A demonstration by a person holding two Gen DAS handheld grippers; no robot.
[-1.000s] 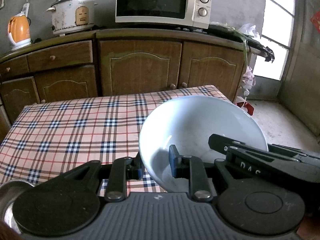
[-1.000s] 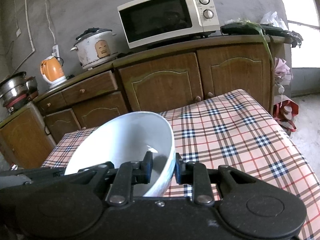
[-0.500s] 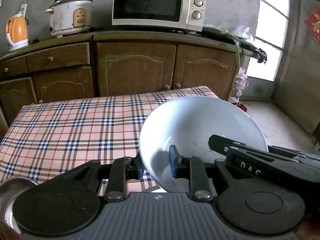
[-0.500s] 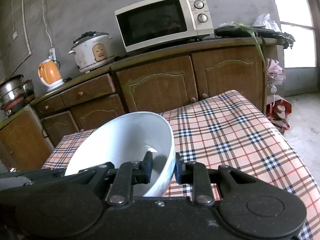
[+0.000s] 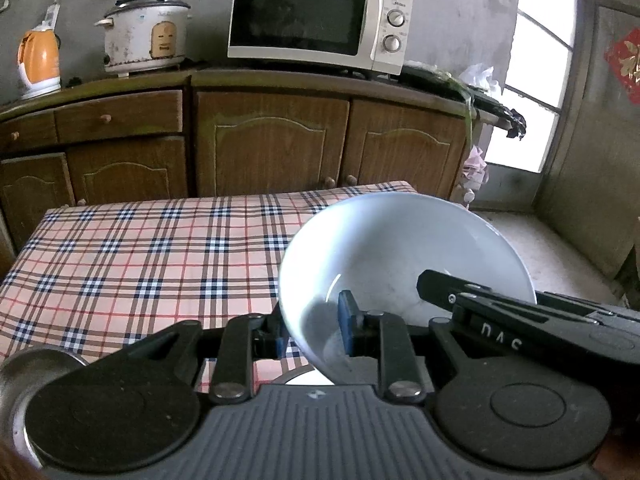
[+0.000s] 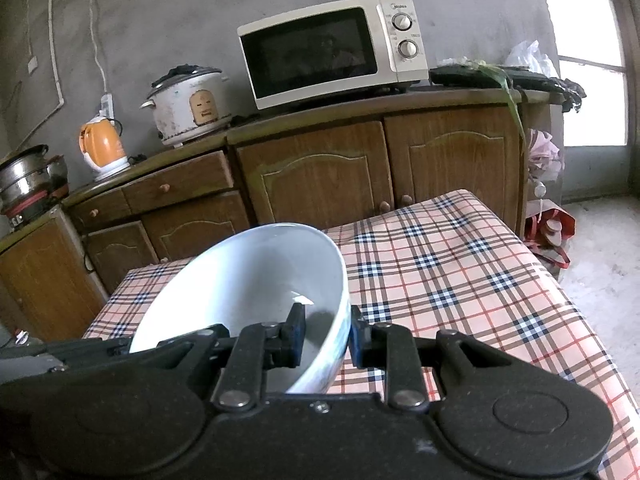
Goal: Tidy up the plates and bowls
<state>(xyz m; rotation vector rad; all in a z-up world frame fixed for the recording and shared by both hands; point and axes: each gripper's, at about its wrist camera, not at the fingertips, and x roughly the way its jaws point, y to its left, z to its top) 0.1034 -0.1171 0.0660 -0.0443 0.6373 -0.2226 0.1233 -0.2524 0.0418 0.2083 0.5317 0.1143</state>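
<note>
Both sets of jaws are pinching opposite sides of one white bowl (image 5: 400,256), each with one pad inside the wall and one outside: the left gripper (image 5: 312,334) is clamping the rim on its side, the right gripper (image 6: 326,338) the rim on the other. Each view is also catching the other tool reaching in across the bowl. Held between the two, the bowl is hanging tilted above the near edge of the plaid tablecloth (image 5: 132,264), clear of the cloth.

Compared with a second ago, the pair are carrying the bowl upward and along: the microwave (image 5: 316,20), the rice cooker (image 5: 146,32) and the orange kettle (image 5: 38,62) are sitting lower in both views, and more of the wall above them and of the window (image 5: 536,72) is showing. The bowl itself is keeping the same place between the pads, and neither grip is widening or tightening. A steel bowl (image 5: 28,380) at the lower left of the left view is sliding further into sight, and a sliver of a white dish (image 5: 304,378) is peeking out just under the lifted bowl.

For the tidying job, this reads as a carry under way: the bowl is off the table but not yet set down or stacked anywhere, and its destination is not in view
</note>
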